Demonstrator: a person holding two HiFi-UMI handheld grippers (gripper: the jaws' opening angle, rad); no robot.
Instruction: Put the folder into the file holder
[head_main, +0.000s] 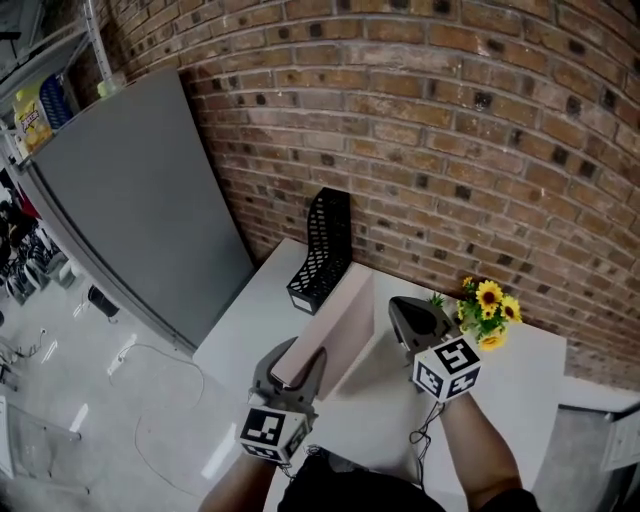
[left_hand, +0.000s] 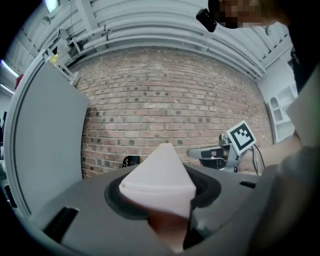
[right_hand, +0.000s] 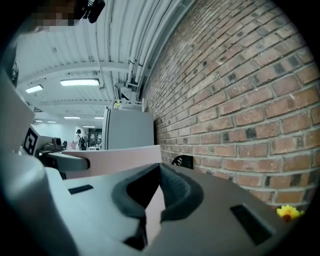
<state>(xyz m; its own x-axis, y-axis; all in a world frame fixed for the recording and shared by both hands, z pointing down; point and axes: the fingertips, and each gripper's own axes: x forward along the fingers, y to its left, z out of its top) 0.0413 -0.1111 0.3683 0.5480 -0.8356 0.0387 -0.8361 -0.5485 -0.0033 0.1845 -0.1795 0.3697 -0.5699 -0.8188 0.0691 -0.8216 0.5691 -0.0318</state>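
A pink folder (head_main: 343, 318) slants above the white table (head_main: 520, 380), its far end toward the black mesh file holder (head_main: 323, 255), which stands empty by the brick wall. My left gripper (head_main: 297, 358) is shut on the folder's near end; in the left gripper view the folder (left_hand: 160, 175) fills the space between the pads. My right gripper (head_main: 405, 310) is at the folder's right side with its jaws together, and a thin pink edge (right_hand: 152, 210) shows pinched between them. The holder (right_hand: 182, 161) lies ahead of both grippers.
A vase of yellow flowers (head_main: 487, 308) stands on the table to the right of my right gripper. A tall grey panel (head_main: 130, 200) rises left of the table. The brick wall (head_main: 450, 150) backs the table. Floor and cables lie at the lower left.
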